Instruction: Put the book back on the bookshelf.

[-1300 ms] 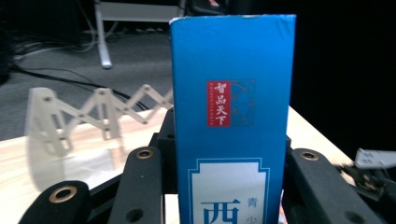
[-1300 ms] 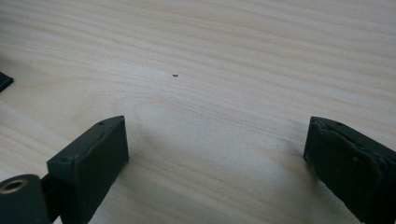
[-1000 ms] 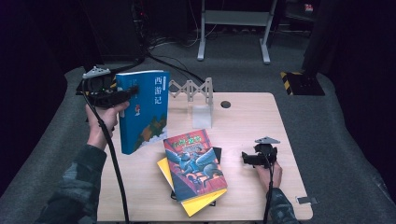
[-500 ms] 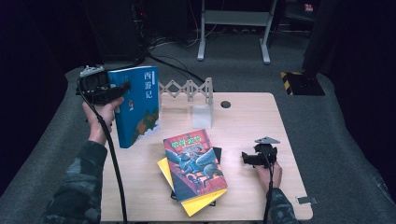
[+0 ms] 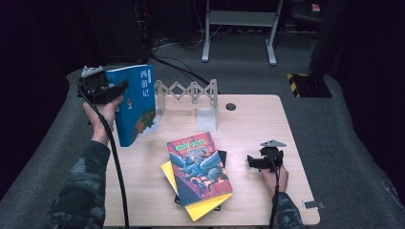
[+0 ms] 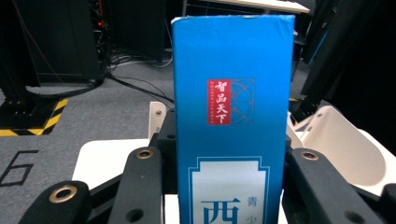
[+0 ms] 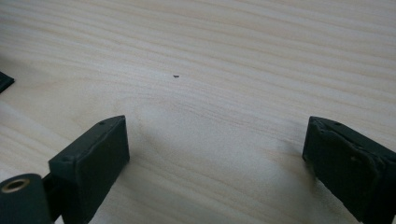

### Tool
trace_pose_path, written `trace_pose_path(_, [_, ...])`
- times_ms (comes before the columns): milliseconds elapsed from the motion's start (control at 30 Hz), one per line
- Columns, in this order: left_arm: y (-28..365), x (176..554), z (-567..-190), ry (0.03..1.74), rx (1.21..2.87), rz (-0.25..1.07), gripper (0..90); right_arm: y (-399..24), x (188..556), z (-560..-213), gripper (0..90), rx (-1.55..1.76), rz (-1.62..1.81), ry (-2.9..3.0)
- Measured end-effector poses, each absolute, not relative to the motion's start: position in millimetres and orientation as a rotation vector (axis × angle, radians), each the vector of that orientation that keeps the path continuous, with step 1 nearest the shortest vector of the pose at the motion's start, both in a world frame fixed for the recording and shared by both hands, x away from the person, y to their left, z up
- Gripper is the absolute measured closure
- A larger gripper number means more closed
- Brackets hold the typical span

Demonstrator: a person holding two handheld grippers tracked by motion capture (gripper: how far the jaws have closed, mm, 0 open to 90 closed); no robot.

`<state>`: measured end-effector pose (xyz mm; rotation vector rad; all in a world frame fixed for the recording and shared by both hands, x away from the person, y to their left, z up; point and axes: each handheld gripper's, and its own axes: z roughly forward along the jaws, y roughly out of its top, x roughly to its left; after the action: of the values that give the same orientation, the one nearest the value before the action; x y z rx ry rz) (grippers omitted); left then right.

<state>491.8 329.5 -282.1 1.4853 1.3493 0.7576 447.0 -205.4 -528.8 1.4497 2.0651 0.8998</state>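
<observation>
A thick blue book stands upright over the table's left edge, and my left gripper is shut on it. In the left gripper view the book's blue spine rises between the two black jaws, which press its covers from both sides. A stack of books lies flat mid-table, with a red-covered book on top of a yellow book and a black one. My right gripper rests low at the table's right side, open; in the right gripper view bare wood lies between its jaws.
A white folding book rack stands at the back of the wooden table, with a white upright divider in front of it. A round cable hole is near the back edge. Grey carpet surrounds the table.
My left gripper has carried the blue book to the left and slightly down, away from the rack. The right gripper has stayed where it was.
</observation>
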Motion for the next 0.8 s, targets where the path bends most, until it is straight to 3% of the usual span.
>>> trace_pose_path(800, [327.9,543.8,-308.2,1.383,1.352,0.864,61.9,-204.7,446.2,-528.6,7.3,1.457,0.904,2.061])
